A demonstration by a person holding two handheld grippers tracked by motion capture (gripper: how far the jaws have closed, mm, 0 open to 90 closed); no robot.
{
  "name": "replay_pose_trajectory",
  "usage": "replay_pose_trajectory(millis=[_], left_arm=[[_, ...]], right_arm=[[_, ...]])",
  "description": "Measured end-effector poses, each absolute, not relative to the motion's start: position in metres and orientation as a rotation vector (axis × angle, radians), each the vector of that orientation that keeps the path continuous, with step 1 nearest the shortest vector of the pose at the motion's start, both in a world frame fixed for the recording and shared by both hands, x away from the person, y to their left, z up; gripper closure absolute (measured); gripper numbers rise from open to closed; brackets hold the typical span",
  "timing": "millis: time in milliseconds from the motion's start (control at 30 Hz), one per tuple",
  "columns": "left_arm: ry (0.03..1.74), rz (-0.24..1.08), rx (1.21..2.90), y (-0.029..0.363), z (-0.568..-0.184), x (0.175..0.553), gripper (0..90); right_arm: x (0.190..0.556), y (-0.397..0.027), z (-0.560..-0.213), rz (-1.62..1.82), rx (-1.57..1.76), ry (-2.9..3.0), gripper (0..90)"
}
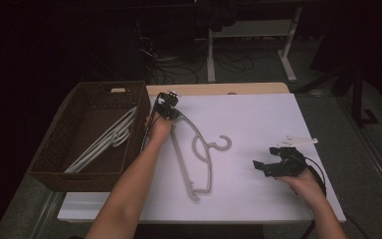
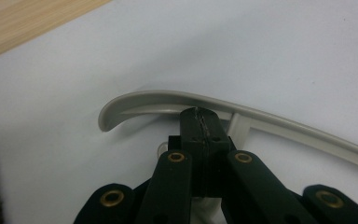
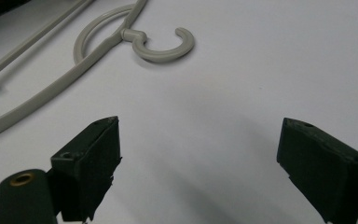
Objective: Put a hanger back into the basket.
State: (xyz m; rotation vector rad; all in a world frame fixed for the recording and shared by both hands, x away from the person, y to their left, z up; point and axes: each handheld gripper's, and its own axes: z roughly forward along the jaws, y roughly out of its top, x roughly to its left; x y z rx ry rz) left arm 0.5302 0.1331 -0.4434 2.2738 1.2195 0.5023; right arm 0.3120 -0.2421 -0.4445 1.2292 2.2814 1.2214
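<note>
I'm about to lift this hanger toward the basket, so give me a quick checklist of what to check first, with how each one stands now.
1. Left tool shut on the hanger: ok, jaws closed at its shoulder end.
2. Grip secure enough to lift: cannot tell; the jaws hide what they pinch.
3. Right tool out of the way: ok, open, off to the side above bare table, holding nothing.
4. Hanger's hook free of snags: ok, it lies on the white table top with nothing around it.
5. Room in the basket: ok, white hangers lie along one side, leaving space beside them.
6. Path to the basket: ok, the basket wall stands just left of the left tool.
</note>
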Motion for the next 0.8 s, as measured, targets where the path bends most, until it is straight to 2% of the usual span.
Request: replay_pose_trajectory(millis=[167, 433, 600, 767, 800], left_arm=[[1.162, 0.446, 2.271, 0.121, -0.444, 0.531, 90.0], [1.016, 0.392, 2.321, 0.062, -0.445, 0.527, 90.0], [0.924, 0.36, 2.347, 0.012, -0.446, 0.523, 90.0], [0.885, 0.364, 2.349, -0.008, -0.446, 0.518, 89.7], [0.883, 0.368, 2.344, -0.008, -0.444, 0.517, 87.2]], right_arm=[[0.312, -0.241, -0.445, 1.221, 1.226, 2.286, 13.0], [0.312, -0.241, -0.444, 1.228, 1.222, 2.284, 13.0], [0.311, -0.242, -0.443, 1.239, 1.223, 2.281, 13.0], [0.311, -0.242, -0.443, 1.246, 1.218, 2.28, 13.0], [0.311, -0.242, -0.443, 1.246, 1.218, 2.281, 13.0]])
